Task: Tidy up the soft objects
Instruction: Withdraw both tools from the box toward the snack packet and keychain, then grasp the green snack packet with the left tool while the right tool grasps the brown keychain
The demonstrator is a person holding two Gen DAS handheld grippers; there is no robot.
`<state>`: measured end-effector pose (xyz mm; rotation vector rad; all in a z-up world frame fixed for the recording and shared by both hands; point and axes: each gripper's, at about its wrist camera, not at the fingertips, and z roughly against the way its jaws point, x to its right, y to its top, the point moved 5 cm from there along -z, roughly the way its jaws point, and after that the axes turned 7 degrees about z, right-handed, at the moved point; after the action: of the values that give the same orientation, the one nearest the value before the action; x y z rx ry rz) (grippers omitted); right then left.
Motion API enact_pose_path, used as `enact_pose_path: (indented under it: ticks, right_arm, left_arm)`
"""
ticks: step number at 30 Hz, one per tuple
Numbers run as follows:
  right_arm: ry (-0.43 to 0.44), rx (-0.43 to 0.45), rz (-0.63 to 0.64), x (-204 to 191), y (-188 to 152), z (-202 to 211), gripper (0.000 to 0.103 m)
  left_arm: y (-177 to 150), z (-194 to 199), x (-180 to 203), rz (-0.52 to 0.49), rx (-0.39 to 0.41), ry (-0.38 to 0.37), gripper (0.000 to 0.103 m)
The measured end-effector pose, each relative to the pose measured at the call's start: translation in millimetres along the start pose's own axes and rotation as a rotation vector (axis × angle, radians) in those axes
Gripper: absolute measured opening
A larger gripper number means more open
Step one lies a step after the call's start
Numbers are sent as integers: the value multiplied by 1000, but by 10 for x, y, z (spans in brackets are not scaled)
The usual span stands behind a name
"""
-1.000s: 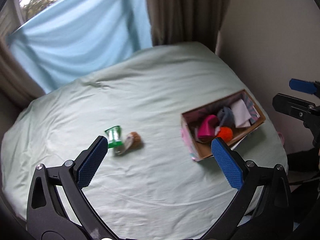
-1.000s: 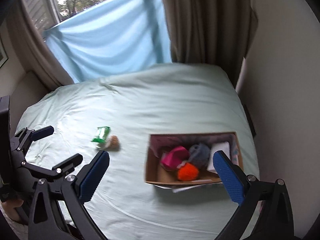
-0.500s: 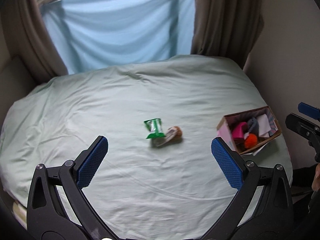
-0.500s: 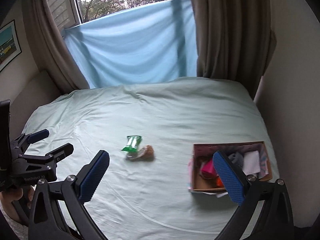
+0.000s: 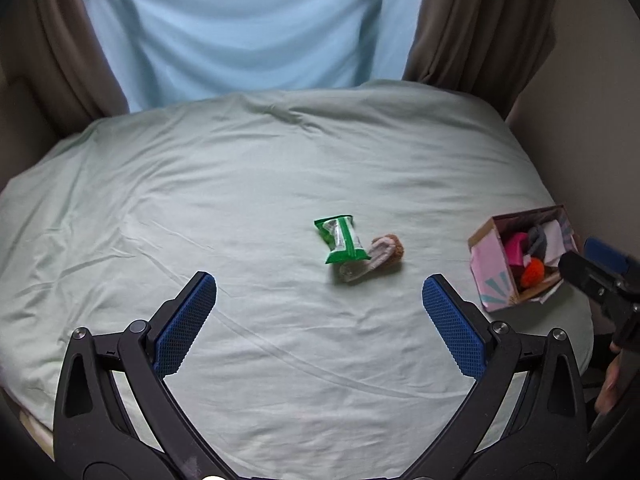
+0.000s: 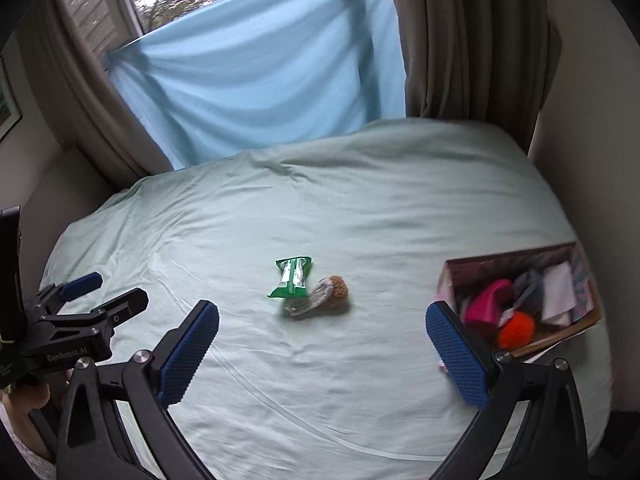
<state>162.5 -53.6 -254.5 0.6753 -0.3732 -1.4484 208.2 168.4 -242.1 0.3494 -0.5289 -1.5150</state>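
A green packet [image 5: 341, 239] [image 6: 293, 277] lies mid-bed, touching a clear-wrapped brown soft item [image 5: 376, 257] [image 6: 326, 295] at its right. At the bed's right edge a cardboard box [image 5: 491, 267] [image 6: 576, 322] holds a pink piece, an orange ball [image 5: 533, 271] [image 6: 516, 329], and grey and white cloths. My left gripper [image 5: 319, 311] hangs open above the sheet, short of the two items. Equally wide and holding nothing, my right gripper [image 6: 322, 339] is open, its right finger beside the box.
The pale green bed sheet [image 5: 240, 184] [image 6: 380, 208] stretches wide to the left and front. A blue cloth [image 6: 260, 76] over the window and brown curtains [image 6: 472, 40] stand behind. A wall runs close along the bed's right side.
Both views have swung left and pulled back: the box slid toward the right edge, and the packet and brown item now sit near centre. Both grippers stayed open.
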Motion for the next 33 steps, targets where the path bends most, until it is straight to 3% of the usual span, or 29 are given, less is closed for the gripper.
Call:
enact_pose_path:
  ticks: [6,23,27,33]
  right_arm:
    - [-1,-50,-126,92,1,-648,103]
    - [-63,-320,-505,535,-113,-2484,103]
    - [-72,-373,-611,662,-219,-2783,92]
    - [-41,-437,-826,783,-440,-3144,85]
  left_arm:
    - [108,-569,23,7,-48,-5,103]
    - [251,-2453,226,-11,-238,-3,102]
    - [194,-2830,292,-25,-281,3,102]
    - [102,-3279,324,-31,-339,28,102]
